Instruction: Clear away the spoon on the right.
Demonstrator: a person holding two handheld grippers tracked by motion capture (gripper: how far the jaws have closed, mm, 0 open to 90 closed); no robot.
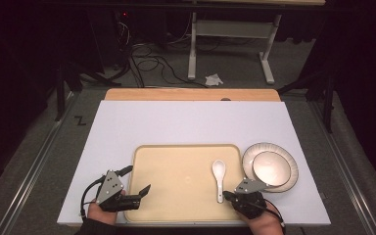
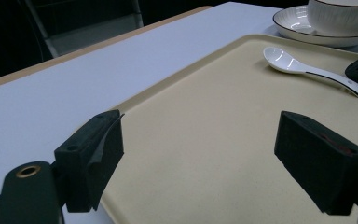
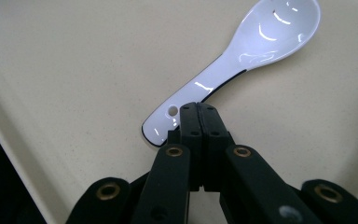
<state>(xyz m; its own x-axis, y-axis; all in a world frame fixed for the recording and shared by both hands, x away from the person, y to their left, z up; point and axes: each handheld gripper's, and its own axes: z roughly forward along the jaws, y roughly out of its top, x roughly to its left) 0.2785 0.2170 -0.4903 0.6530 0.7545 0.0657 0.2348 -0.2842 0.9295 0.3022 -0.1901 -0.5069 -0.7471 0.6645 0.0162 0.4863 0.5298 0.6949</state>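
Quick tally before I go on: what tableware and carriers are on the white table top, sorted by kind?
Spoon: 1, white, lying on the tray
Bowl: 1, sitting on the plate
Plate: 1, right of the tray
Tray: 1, beige
Total: 4

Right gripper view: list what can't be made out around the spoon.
- Spoon: handle end partly covered by the right gripper; its shut jaws hide whether they touch it.
- Tray: cut off by the picture's edges.
- Bowl inside: too small in the high view to tell.
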